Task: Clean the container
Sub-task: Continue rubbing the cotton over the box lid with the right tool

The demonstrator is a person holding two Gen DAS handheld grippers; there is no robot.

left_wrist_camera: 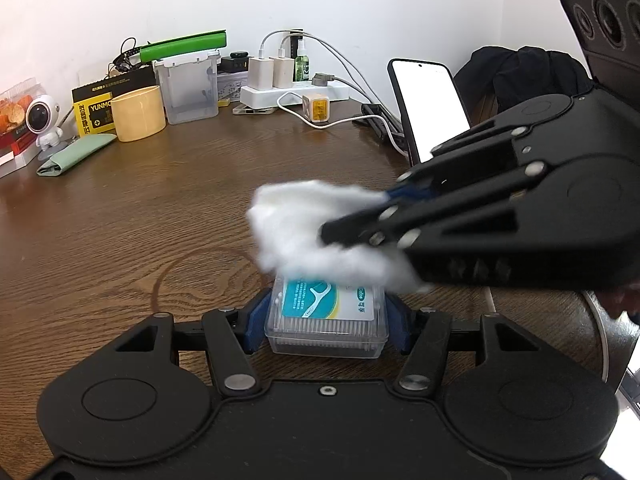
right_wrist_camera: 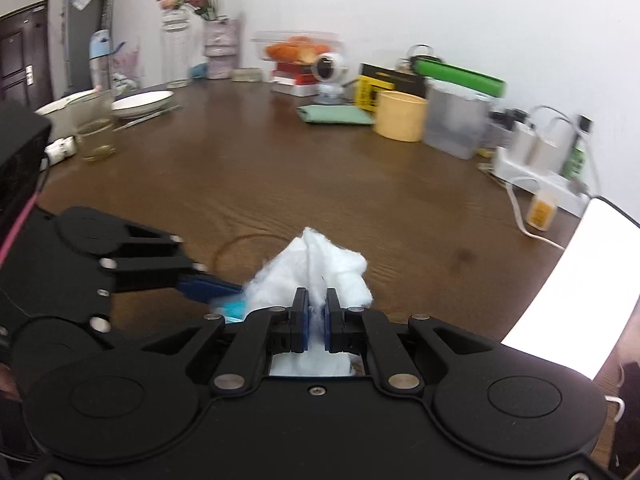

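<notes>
Container: a small clear plastic floss-pick box (left_wrist_camera: 326,322) with a teal label on its lid, held low over the near edge of the bench (left_wrist_camera: 160,208); whether it touches the wood cannot be told.
Left tool: the left tool (left_wrist_camera: 326,320) is closed on the box, one blue pad against each short side, so the lid faces up and stays free for wiping.
Right tool: the right tool (right_wrist_camera: 318,308) is pinched narrow on a wad of white cotton (right_wrist_camera: 316,268), most of it bulging out past the fingertips.
Contact: in the left wrist view the cotton (left_wrist_camera: 316,236) sits on the far part of the lid; the near part of the label is uncovered.
Step in hand: wiping the lid, by my reading.
Doing it well: keep the left grip firm and level, press lightly so only cotton meets the plastic, never the black fingers, and draw strokes across the whole lid towards the near edge.
Risk: a hard push could twist the box out of the pads.
Nearby: a lit phone (left_wrist_camera: 430,108) stands to the right, well apart.
</notes>
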